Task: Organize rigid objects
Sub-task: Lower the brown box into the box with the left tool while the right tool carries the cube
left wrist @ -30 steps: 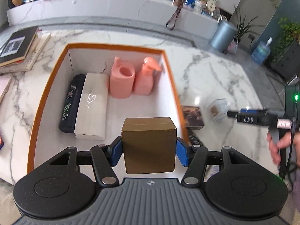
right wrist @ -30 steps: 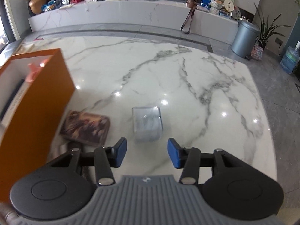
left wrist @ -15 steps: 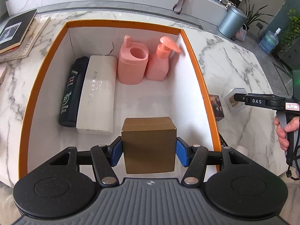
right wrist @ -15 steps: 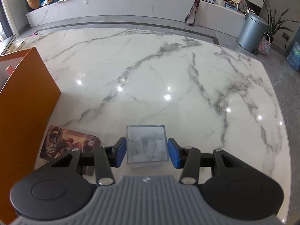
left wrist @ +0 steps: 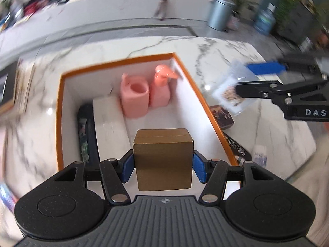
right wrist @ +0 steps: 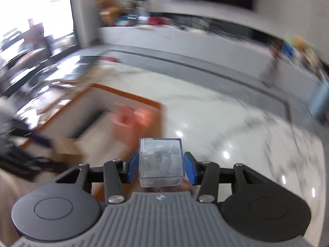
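Both views motion-blurred. Marble tabletop (left wrist: pixel 236 53), white with grey veins, glossy.

Far left in the left wrist view: dark flat book-like edge, too blurred to identify. Orange-rimmed box (left wrist: pixel 59 107), white inner walls, rectangular, open top. Inside it, left to right: black flat bottle (left wrist: pixel 86 131) lying down, label unreadable; white oblong case (left wrist: pixel 109 123) lying beside it, touching; pink cup-shaped holder (left wrist: pixel 134 96) upright at the back; pink pump bottle (left wrist: pixel 161 90) upright just beside the holder, in the back right corner.

Left gripper (left wrist: pixel 163 164): blue pads clamped on both sides of a gold-brown cube box (left wrist: pixel 163 160), matte, seam along the top, held above the near part of the orange-rimmed box.

Right of the box on the tabletop: dark printed card box (left wrist: pixel 223 117) lying flat against the orange wall, and nearer, a black flat item (left wrist: pixel 236 148) with small white print, unreadable. White paper slip (left wrist: pixel 260 156) near the table edge.

Right gripper (left wrist: pixel 248 80) seen side-on, black linkage, "DAS" in white on its body. It grips a clear plastic cube (left wrist: pixel 234 90), held in the air right of the box wall, apart from it.

Right wrist view: right gripper (right wrist: pixel 160 166) blue pads tight on the clear plastic cube (right wrist: pixel 160 162), hard transparent walls, greyish contents unclear. Orange-rimmed box (right wrist: pixel 131 96) lies ahead and left, pink shapes inside blurred.
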A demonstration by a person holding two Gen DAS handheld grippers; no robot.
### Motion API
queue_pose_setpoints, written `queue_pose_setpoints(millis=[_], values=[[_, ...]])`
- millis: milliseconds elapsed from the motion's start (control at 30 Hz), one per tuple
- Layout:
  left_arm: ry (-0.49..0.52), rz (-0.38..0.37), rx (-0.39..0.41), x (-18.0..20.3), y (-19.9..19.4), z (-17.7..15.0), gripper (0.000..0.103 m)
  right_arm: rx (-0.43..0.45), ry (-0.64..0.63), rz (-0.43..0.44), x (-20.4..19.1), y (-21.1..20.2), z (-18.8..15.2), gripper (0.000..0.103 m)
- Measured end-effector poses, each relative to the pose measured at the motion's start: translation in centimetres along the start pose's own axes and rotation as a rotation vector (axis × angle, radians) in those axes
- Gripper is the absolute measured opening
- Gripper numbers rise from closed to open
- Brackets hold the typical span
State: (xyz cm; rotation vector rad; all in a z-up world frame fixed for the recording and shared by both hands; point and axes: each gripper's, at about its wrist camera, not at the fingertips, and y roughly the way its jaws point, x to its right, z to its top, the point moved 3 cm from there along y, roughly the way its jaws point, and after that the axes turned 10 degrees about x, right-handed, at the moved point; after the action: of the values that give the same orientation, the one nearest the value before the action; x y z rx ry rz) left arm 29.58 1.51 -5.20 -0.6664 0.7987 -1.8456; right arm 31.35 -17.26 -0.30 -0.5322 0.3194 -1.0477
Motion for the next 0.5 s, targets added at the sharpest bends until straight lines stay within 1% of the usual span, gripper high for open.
queue_pose_setpoints(millis=[100,167,233,333,400,500], values=[[0.170,-0.033,-0.009,0.4,1.0,0.6,0.067,-0.020,-0.113,0.086,-2.7,1.1,1.7,0.049],[0.312,-0.049,-0.014,0.6,1.9,0.8,0.067,-0.044,-0.203,0.121,-4.1,2.3,2.2,0.049],[0.425,-0.059,-0.033,0.8,2.9,0.9,0.067,-0.081,-0.274,0.147,-4.7,3.6,2.3,0.049],[0.581,-0.077,-0.030,1.1,4.2,0.9,0.067,-0.127,-0.384,0.187,-5.1,5.2,2.5,0.049],[0.611,-0.088,-0.056,1.0,5.5,1.1,0.067,-0.157,-0.455,0.211,-5.4,6.4,2.6,0.049],[0.655,-0.121,-0.077,0.9,7.0,1.3,0.067,-0.182,-0.514,0.251,-5.6,7.9,3.1,0.049]])
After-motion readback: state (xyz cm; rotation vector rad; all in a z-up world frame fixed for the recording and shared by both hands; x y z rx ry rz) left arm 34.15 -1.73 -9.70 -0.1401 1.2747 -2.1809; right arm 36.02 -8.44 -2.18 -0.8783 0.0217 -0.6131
